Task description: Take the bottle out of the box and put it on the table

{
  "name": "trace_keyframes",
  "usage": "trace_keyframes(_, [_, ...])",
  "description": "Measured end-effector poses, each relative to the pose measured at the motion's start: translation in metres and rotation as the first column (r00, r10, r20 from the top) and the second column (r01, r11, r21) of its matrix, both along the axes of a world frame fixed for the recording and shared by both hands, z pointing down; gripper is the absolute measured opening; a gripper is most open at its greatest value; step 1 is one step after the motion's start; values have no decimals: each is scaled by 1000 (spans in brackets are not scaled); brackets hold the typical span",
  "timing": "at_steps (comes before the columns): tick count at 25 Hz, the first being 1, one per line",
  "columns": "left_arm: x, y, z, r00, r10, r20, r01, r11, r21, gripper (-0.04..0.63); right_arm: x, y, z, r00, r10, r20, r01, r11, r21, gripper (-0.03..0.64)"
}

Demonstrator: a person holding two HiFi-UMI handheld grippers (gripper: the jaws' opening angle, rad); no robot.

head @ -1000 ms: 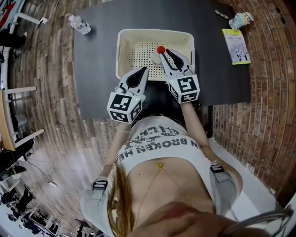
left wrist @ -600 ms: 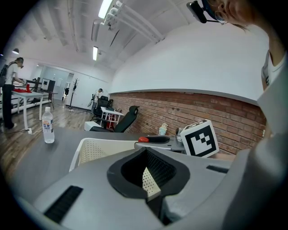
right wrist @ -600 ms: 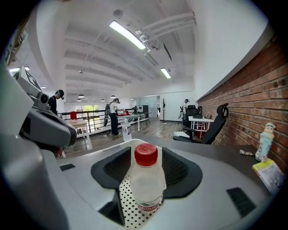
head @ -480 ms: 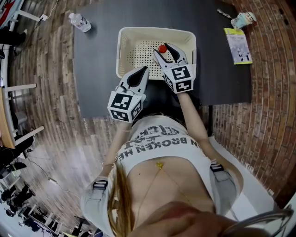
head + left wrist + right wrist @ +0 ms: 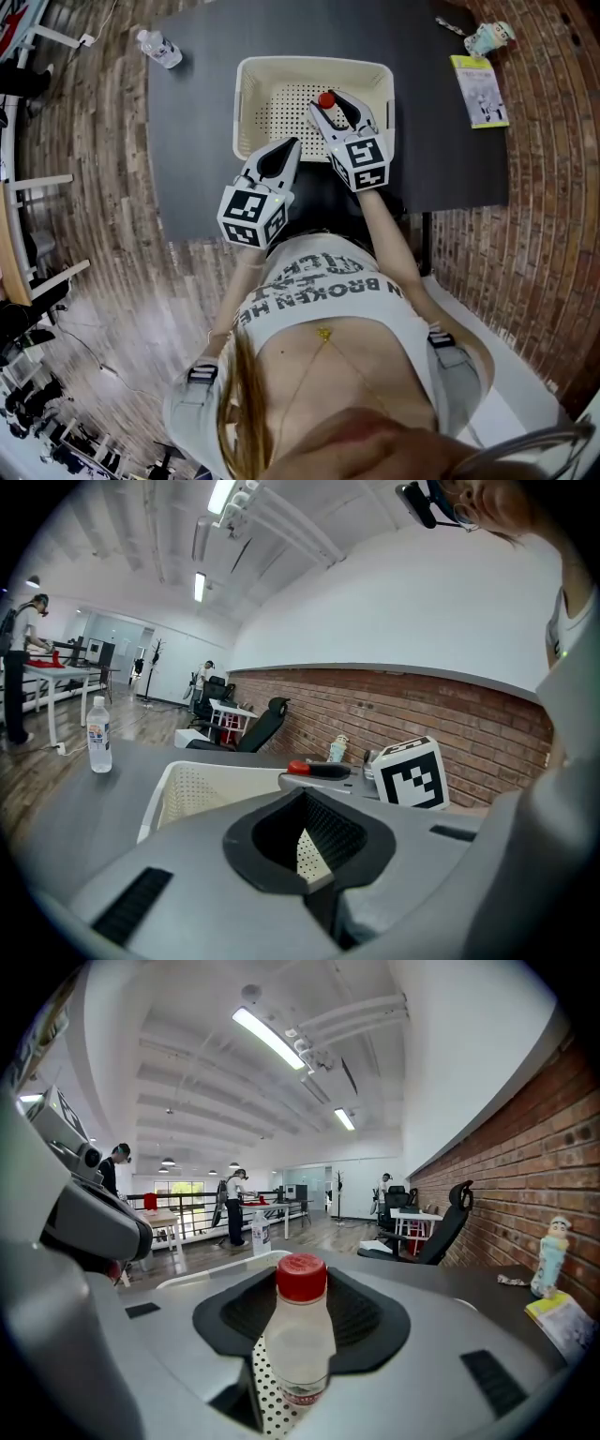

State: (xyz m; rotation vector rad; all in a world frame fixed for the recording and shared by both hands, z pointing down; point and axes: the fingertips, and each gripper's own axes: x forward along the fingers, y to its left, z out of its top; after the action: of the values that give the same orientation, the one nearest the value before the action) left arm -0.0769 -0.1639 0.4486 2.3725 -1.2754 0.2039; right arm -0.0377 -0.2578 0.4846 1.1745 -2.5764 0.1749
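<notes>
A small clear bottle with a red cap [image 5: 325,99] [image 5: 298,1335] stands upright inside the cream perforated box [image 5: 246,103] on the dark table [image 5: 192,141]. My right gripper [image 5: 334,105] [image 5: 300,1283] reaches into the box with the bottle between its jaws. Those jaws have just been closing, and dark pad still shows on both sides of the bottle. My left gripper [image 5: 289,145] [image 5: 302,797] hovers at the box's near rim, jaws together and holding nothing. In the left gripper view the red cap [image 5: 298,767] shows over the box rim [image 5: 164,794].
A second water bottle [image 5: 159,49] [image 5: 99,735] stands at the table's far left corner. A booklet [image 5: 478,92] and a small figurine [image 5: 489,39] [image 5: 550,1255] lie at the far right. The table's near edge runs just under both grippers, with a brick wall on the right.
The right gripper has dropped lower into the box and opened wider, so the bottle now stands between its jaws rather than at their tips. The left gripper has stayed put.
</notes>
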Motion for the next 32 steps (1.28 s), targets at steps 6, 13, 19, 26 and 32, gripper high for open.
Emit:
trace_keyframes(6, [8, 4, 3, 999, 22, 43, -22, 1000, 5, 3, 2, 2, 1, 1000, 1, 8, -1, 1000, 2, 163])
trace_keyframes(13, [8, 3, 4, 999, 27, 46, -27, 1000, 3, 3, 2, 2, 1, 1000, 1, 21, -1, 1000, 8, 163])
trace_keyframes(19, [6, 3, 3, 999, 26, 36, -26, 1000, 2, 3, 0, 0, 0, 1000, -5, 13, 5, 1000, 0, 163])
trace_keyframes(26, [5, 7, 2, 999, 27, 27, -27, 1000, 5, 3, -2, 2, -1, 999, -41, -17, 41, 998, -41, 160])
trace_keyframes(32, [5, 10, -2, 999, 30, 24, -30, 999, 17, 3, -3, 6, -15, 997, -78, 5, 79, 996, -50, 158])
